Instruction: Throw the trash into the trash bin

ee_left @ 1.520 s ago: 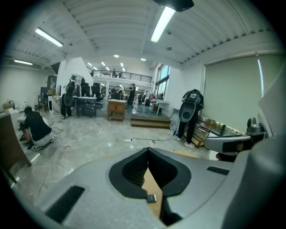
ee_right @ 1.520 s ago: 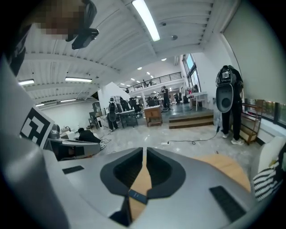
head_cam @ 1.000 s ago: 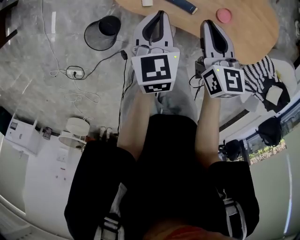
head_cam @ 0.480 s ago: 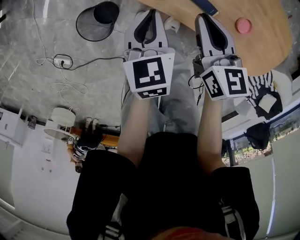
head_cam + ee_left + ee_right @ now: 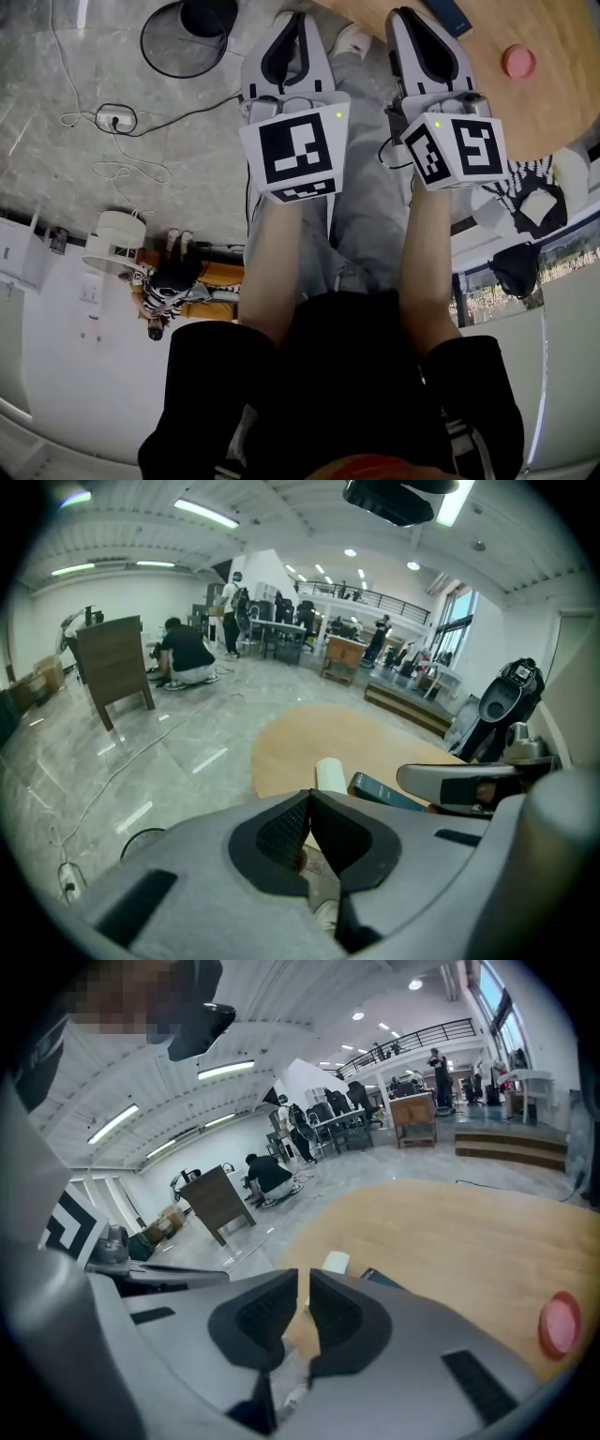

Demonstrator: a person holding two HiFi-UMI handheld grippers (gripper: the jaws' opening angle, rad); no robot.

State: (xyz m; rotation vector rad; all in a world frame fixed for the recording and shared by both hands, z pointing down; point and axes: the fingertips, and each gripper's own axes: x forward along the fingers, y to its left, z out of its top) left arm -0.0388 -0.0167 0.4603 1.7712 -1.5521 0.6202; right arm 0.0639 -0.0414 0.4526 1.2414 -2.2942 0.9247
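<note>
A black wire trash bin (image 5: 187,33) stands on the marble floor at the upper left of the head view; its rim (image 5: 141,841) shows low left in the left gripper view. My left gripper (image 5: 298,17) is shut and empty, to the right of the bin. Beside it, my right gripper (image 5: 401,14) is also shut and empty, at the edge of the round wooden table (image 5: 553,103). On the table lie a white roll (image 5: 330,772) (image 5: 336,1262), a dark flat item (image 5: 389,792) (image 5: 450,14) and a pink disc (image 5: 518,61) (image 5: 560,1324), all ahead of both grippers.
Cables and a power strip (image 5: 112,120) lie on the floor left of me. A white stool (image 5: 117,239) and a striped cloth (image 5: 539,183) sit lower down. A wooden board (image 5: 112,667) and people stand far off.
Both grippers have come down side by side and look bigger. The table and the bin have slid towards the top of the head view. Both pairs of jaws stayed shut.
</note>
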